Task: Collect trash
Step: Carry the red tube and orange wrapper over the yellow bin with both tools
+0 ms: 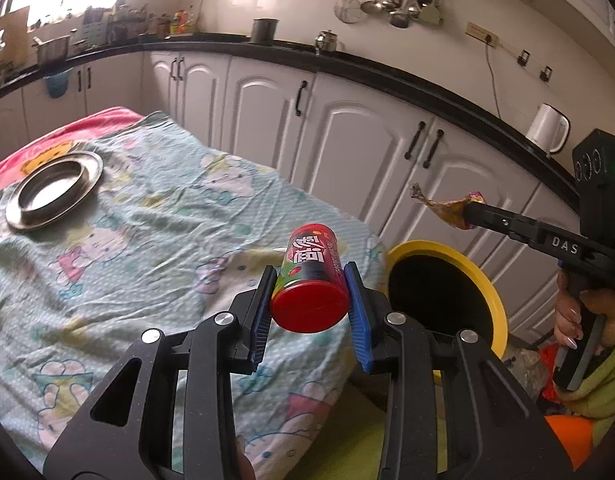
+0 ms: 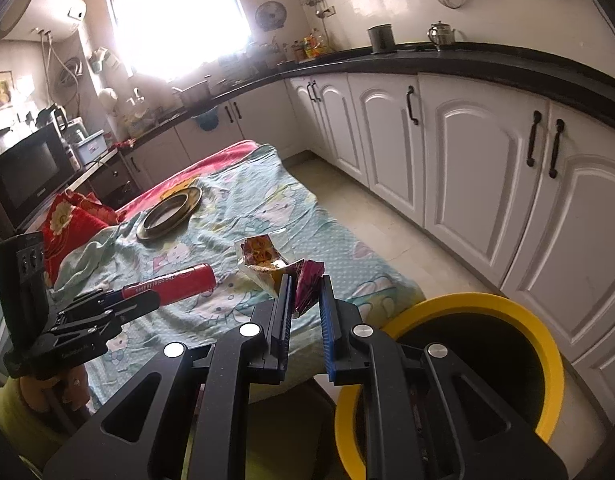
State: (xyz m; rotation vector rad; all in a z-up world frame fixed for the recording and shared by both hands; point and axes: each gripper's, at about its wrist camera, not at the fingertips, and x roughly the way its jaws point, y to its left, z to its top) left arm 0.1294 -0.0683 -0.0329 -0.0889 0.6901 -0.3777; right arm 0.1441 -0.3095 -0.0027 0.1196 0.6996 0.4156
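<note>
**Kid:** Why is the left gripper [image 1: 309, 280] squeezing that red can [image 1: 310, 284]?

**Helper:** It is trash. The two blue pads press on its sides, so it lies sideways in the air and can't roll away. It hangs over the near right corner of the table [image 1: 147, 216], just beside the bin.

**Kid:** And the right gripper [image 2: 305, 300]?

**Helper:** It is clamped tight on a crinkly snack wrapper [image 2: 307, 280]. The wrapper sticks out past the tips.

**Kid:** Why is the yellow bin [image 2: 547, 344] there?

**Helper:** It stands on the floor at the table's right edge, mouth open, so I think both things can drop straight in.

**Kid:** What about the metal plate [image 1: 53, 190]?

**Helper:** It sits by the far left corner. It's a dish, likely not trash.
</note>
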